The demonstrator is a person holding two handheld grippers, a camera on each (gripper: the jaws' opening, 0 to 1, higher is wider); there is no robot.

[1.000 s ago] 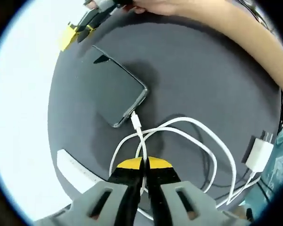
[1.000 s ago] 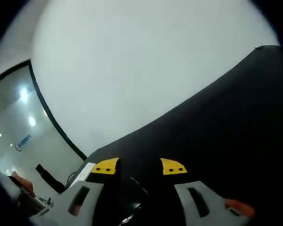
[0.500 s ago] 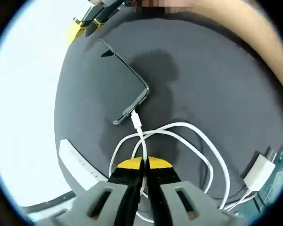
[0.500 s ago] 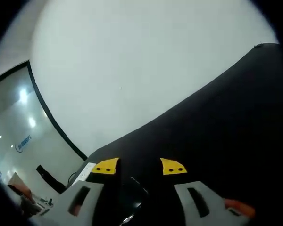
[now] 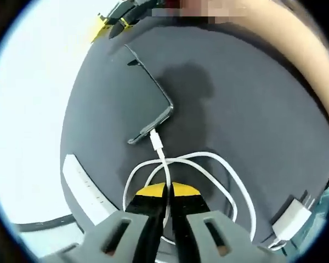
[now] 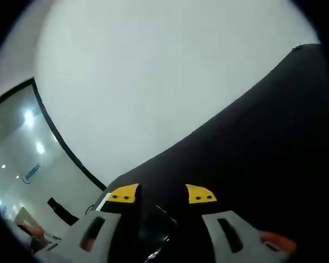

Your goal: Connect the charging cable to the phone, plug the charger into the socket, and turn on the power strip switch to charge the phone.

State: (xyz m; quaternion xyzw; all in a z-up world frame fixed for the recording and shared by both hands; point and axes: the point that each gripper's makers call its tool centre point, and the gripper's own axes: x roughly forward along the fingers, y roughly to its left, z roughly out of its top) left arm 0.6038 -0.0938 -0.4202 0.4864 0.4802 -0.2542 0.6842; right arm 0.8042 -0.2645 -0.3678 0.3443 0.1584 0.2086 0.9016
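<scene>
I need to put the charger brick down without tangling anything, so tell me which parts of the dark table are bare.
Bare: the wide stretch of dark table right of the phone, above the cable loops. Crowded: around the left gripper, between the power strip and the charger brick.

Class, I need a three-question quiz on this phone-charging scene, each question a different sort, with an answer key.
1. True or false: the white charging cable is plugged into the dark rectangular phone.
2. The left claw is: A open, B shut on the cable.
3. Fill in: the white charger plug lies on the round ____ table.

Key: 1 true; 2 B; 3 dark grey.
</scene>
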